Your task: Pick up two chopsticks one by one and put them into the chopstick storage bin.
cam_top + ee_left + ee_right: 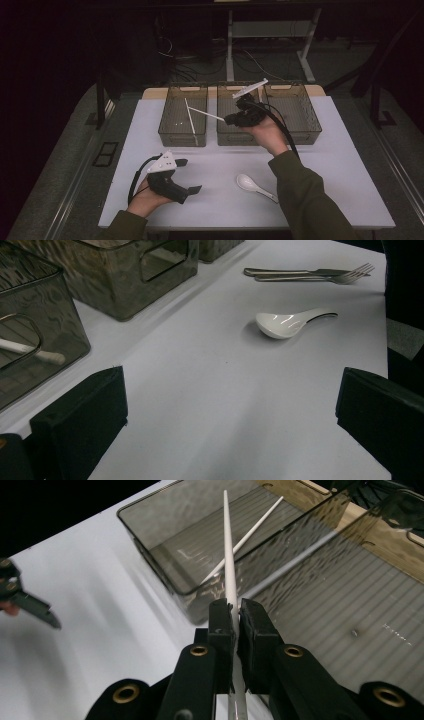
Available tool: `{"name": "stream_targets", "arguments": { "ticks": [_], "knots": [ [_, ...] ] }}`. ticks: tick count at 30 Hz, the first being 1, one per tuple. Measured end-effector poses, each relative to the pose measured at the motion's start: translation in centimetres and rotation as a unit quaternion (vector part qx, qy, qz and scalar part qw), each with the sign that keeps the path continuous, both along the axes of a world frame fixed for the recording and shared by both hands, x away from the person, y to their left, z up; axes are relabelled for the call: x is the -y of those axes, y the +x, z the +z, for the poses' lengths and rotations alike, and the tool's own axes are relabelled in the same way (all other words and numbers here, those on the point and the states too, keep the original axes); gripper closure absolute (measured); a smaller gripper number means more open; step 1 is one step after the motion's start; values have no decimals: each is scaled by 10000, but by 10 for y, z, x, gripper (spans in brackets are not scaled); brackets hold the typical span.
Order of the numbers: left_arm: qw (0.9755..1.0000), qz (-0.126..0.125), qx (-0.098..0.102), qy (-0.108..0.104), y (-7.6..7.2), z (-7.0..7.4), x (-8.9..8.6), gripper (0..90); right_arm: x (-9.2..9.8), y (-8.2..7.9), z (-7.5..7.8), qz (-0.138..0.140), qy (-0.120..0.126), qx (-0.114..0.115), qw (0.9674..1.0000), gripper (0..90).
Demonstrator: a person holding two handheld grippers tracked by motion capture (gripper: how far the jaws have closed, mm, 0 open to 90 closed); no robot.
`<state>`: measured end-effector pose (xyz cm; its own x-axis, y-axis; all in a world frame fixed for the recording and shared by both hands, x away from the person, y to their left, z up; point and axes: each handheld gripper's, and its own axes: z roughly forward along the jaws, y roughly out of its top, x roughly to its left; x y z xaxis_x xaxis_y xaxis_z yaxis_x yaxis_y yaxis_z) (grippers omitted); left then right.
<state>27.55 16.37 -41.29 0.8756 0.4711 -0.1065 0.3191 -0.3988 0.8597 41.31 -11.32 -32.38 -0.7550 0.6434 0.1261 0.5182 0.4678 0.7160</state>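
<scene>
Two black pads of the right gripper [232, 617] are clamped tight on a white chopstick [228, 550], which juts out over the left tray [183, 116], where a second chopstick [190, 116] lies. The left gripper [187, 176] has its jaws spread wide with nothing between them, low over the white table [215, 175], near a white ceramic spoon [287, 323].
</scene>
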Motion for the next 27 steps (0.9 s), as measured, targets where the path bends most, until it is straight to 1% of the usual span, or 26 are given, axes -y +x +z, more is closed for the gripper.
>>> {"name": "stream_targets", "arguments": {
  "ticks": [6, 8, 9, 10, 11, 13, 16, 20, 24, 27],
  "knots": [
    [10000, 5, 15, -32, 0, 0, 0, 0, -18, 16, -1, -65, -13, -42, 10000, 842],
    [10000, 22, -8, -66, 0, 0, 0, 0, -24, 20, -1, -90, -55, -78, 9999, 842],
    [10000, 13, 25, -63, 0, 0, 0, 0, -26, 23, -2, -102, -82, -91, 9999, 842],
    [10000, 14, 13, -76, 0, 0, 1, 0, -29, 25, -3, -111, -103, -91, 9998, 842],
    [9999, 23, 0, -103, -1, 0, 1, 0, -32, 28, -4, -130, -125, -105, 9998, 842],
    [10000, 7, 11, -60, 0, 0, 0, 0, -37, 33, -6, -149, -119, -121, 9997, 841],
    [9999, 11, 2, -104, 0, 0, 1, 0, -45, 40, -10, -174, -174, -160, 9996, 841],
    [10000, -18, 19, -73, 1, 0, 0, 0, -58, 50, -16, -219, -257, -219, 9992, 841],
    [9999, 0, -22, -99, 1, 0, 0, 0, -70, 58, -21, -282, -320, -259, 9988, 841],
    [10000, -24, 0, -90, 1, 0, 0, 0, -79, 64, -23, -305, -399, -251, 9984, 841]
  ]
}}
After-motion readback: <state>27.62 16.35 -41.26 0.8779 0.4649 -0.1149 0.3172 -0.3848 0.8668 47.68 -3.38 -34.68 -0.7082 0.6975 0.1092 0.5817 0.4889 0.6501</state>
